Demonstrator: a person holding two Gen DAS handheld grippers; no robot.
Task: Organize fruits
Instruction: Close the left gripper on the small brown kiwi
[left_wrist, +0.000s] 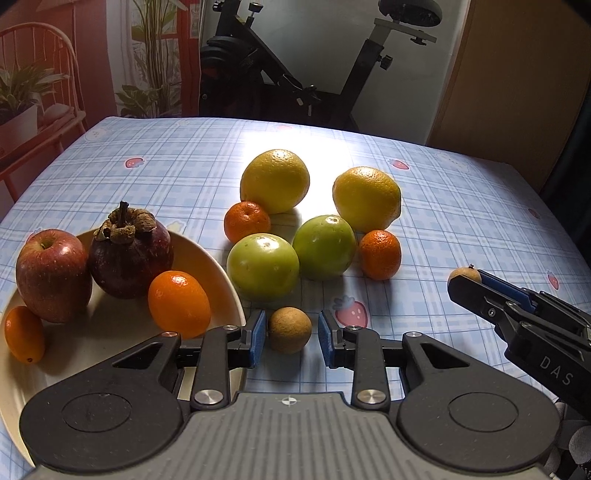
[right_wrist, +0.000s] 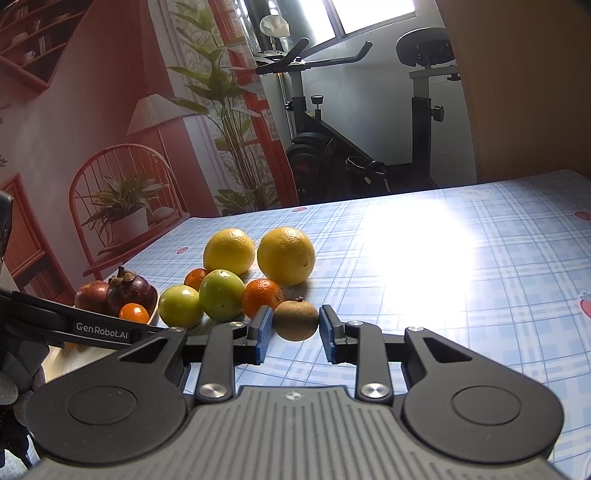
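Observation:
My left gripper (left_wrist: 291, 334) is open around a small brown longan (left_wrist: 289, 329) on the table, pads not touching it. A cream plate (left_wrist: 207, 254) at the left holds a red apple (left_wrist: 51, 273), a mangosteen (left_wrist: 129, 254) and two kumquats (left_wrist: 179, 303). Two yellow oranges (left_wrist: 275, 181), two green fruits (left_wrist: 263, 266) and two small mandarins (left_wrist: 246, 221) lie beyond. My right gripper (right_wrist: 295, 334) is open around a second longan (right_wrist: 295, 319), with small gaps; it shows in the left wrist view (left_wrist: 466, 282).
The table has a blue plaid cloth (right_wrist: 461, 266) with strawberry prints. An exercise bike (right_wrist: 351, 155) stands past the far edge, a wooden panel (left_wrist: 517, 74) at the back right, and a chair with a plant (right_wrist: 125, 206) at the left.

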